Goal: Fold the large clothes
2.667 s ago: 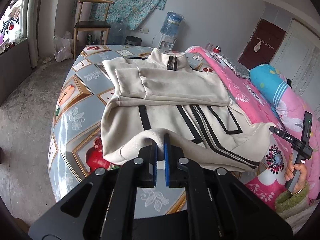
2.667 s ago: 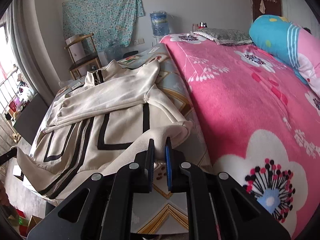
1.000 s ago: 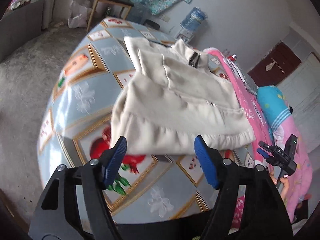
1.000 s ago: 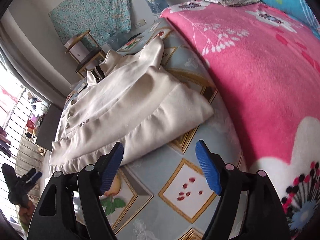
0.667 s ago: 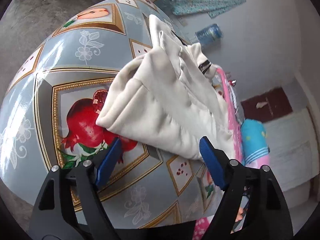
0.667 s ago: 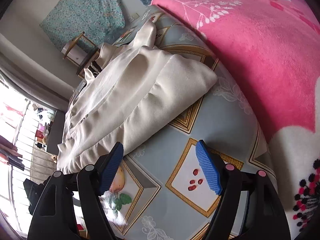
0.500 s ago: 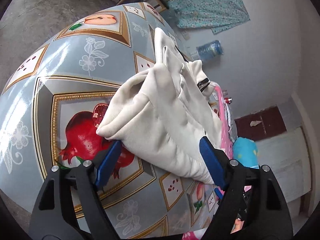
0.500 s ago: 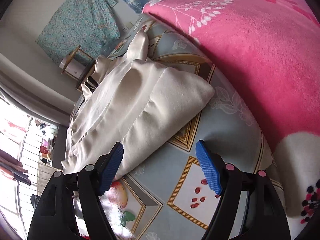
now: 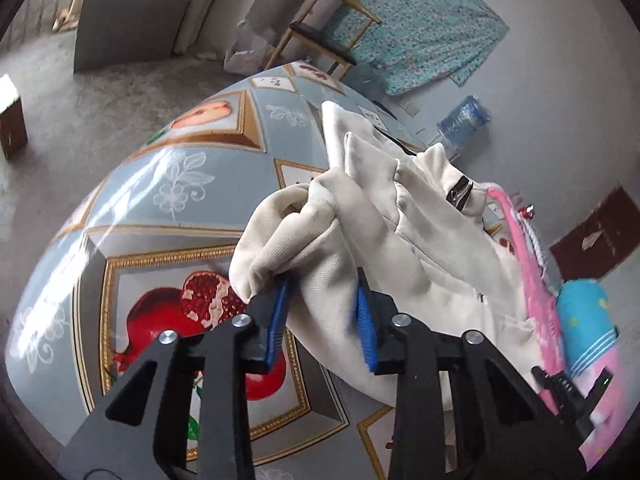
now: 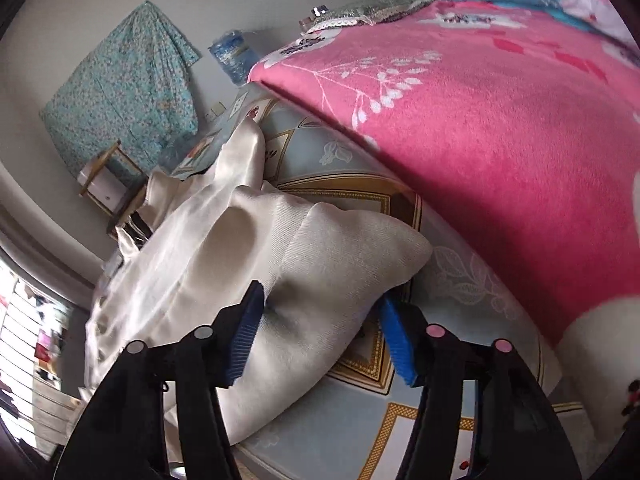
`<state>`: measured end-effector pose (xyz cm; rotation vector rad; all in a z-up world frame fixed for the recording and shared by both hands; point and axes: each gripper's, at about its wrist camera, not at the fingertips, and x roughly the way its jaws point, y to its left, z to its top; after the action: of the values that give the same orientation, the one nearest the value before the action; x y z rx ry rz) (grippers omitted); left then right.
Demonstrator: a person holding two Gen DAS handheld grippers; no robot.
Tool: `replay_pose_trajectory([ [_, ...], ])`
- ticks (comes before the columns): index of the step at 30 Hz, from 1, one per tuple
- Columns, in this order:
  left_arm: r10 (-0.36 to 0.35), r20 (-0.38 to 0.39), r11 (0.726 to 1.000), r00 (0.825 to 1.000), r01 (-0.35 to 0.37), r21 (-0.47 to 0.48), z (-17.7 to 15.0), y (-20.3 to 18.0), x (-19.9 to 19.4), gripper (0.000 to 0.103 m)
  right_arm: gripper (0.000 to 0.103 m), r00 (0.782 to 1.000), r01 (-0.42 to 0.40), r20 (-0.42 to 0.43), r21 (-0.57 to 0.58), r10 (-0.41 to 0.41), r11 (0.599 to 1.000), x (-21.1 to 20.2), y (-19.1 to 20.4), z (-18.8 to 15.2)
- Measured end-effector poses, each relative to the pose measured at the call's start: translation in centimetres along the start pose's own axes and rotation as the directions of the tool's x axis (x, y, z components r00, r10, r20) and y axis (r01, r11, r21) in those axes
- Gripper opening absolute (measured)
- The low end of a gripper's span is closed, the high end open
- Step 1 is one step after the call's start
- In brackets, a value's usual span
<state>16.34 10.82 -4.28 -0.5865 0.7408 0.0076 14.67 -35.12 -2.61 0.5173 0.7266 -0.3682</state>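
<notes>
Cream jacket (image 9: 400, 248), folded, lies on the patterned bench (image 9: 168, 200) beside a pink bed (image 10: 500, 128). Left gripper (image 9: 324, 312) and right gripper (image 10: 320, 332) closing, pads (blue) pinching bunched folded edge at either corner.

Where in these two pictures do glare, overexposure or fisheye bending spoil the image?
Left wrist view: window glare streaks white across the patterned tablecloth, and the fisheye bulges the table into a dome. Right wrist view: the window area at the lower left is blown out and smeared; the cream jacket shines pale, while the pink blanket stays clear.
</notes>
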Motion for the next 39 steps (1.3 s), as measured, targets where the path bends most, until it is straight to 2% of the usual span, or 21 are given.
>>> replay_pose_trajectory([
  [1,0.017,0.023,0.998,1.000,-0.018,0.062,0.0,-0.7,-0.3,0.021,0.033,1.000,0.029,0.012,-0.058,-0.028,0.998,-0.1,0.5,0.1],
  [3,0.039,0.089,0.982,0.995,-0.055,0.182,-0.4,-1.8,-1.5,0.016,0.010,0.998,0.047,0.038,-0.151,-0.042,0.987,-0.9,1.4,0.1],
  [4,0.042,0.127,0.969,0.991,-0.071,0.236,-0.7,-2.5,-2.2,0.012,0.009,0.997,0.051,0.058,-0.180,-0.041,0.982,-1.7,1.5,0.0],
  [7,0.031,0.232,0.909,0.972,-0.124,0.398,-1.5,-5.0,-4.4,0.009,0.006,0.990,0.079,0.134,-0.264,-0.045,0.961,-4.6,2.8,0.1],
  [11,-0.020,0.287,0.857,0.958,-0.132,0.498,-1.1,-7.2,-7.0,0.008,0.005,0.986,0.052,0.166,-0.288,-0.003,0.956,-7.9,3.1,0.5],
  [13,-0.042,0.303,0.844,0.952,-0.129,0.520,-0.7,-7.8,-8.6,0.008,0.005,0.986,0.028,0.165,-0.291,0.021,0.956,-9.4,2.8,0.4],
  [15,-0.057,0.304,0.844,0.951,-0.117,0.523,-0.2,-7.7,-10.2,0.008,0.005,0.986,0.018,0.164,-0.301,0.034,0.954,-10.9,2.6,0.2],
  [18,-0.063,0.283,0.840,0.957,-0.102,0.532,-0.2,-6.7,-12.9,0.008,0.005,0.986,0.005,0.160,-0.311,0.047,0.950,-13.2,1.7,-0.7],
  [21,-0.042,0.249,0.827,0.968,-0.106,0.552,-1.4,-5.4,-14.9,0.008,0.005,0.992,-0.039,0.104,-0.290,0.072,0.956,-14.5,-0.4,-2.2],
  [23,-0.013,0.197,0.844,0.980,-0.095,0.528,-2.1,-3.8,-15.2,0.009,0.005,0.997,-0.057,0.042,-0.272,0.071,0.961,-13.8,-1.6,-3.3],
  [26,0.024,0.047,0.901,0.999,-0.042,0.432,-3.0,-0.5,-13.5,0.010,0.006,0.993,-0.098,-0.089,-0.212,0.081,0.972,-10.4,-3.8,-4.6],
  [28,0.062,-0.073,0.932,0.995,-0.032,0.361,-3.2,2.1,-11.1,0.018,0.010,0.985,-0.123,-0.140,-0.139,0.103,0.983,-8.6,-5.7,-5.0],
  [29,0.078,-0.119,0.948,0.990,-0.037,0.316,-3.2,3.4,-10.0,0.021,0.018,0.977,-0.153,-0.161,-0.093,0.137,0.984,-8.1,-6.7,-4.9],
  [31,0.028,-0.188,0.980,0.982,0.010,0.200,-2.7,5.8,-9.6,0.025,0.026,0.963,-0.203,-0.181,-0.014,0.197,0.979,-7.9,-8.3,-4.9],
  [32,0.003,-0.192,0.987,0.981,0.029,0.161,-2.6,6.7,-9.7,0.027,0.033,0.963,-0.207,-0.176,0.013,0.206,0.978,-8.2,-9.1,-4.6],
  [33,-0.001,-0.181,0.990,0.984,0.027,0.139,-2.2,7.3,-10.2,0.036,0.039,0.971,-0.178,-0.155,0.021,0.180,0.984,-8.7,-9.7,-4.4],
  [35,0.017,-0.150,0.993,0.989,0.001,0.120,-1.5,8.4,-11.1,0.043,0.046,0.984,-0.137,-0.109,0.038,0.140,0.990,-10.0,-11.0,-4.0],
  [39,0.000,-0.072,1.000,0.997,0.000,0.001,0.7,10.9,-13.4,0.043,0.046,0.995,-0.091,-0.040,0.045,0.093,0.995,-12.2,-11.8,-3.2],
])
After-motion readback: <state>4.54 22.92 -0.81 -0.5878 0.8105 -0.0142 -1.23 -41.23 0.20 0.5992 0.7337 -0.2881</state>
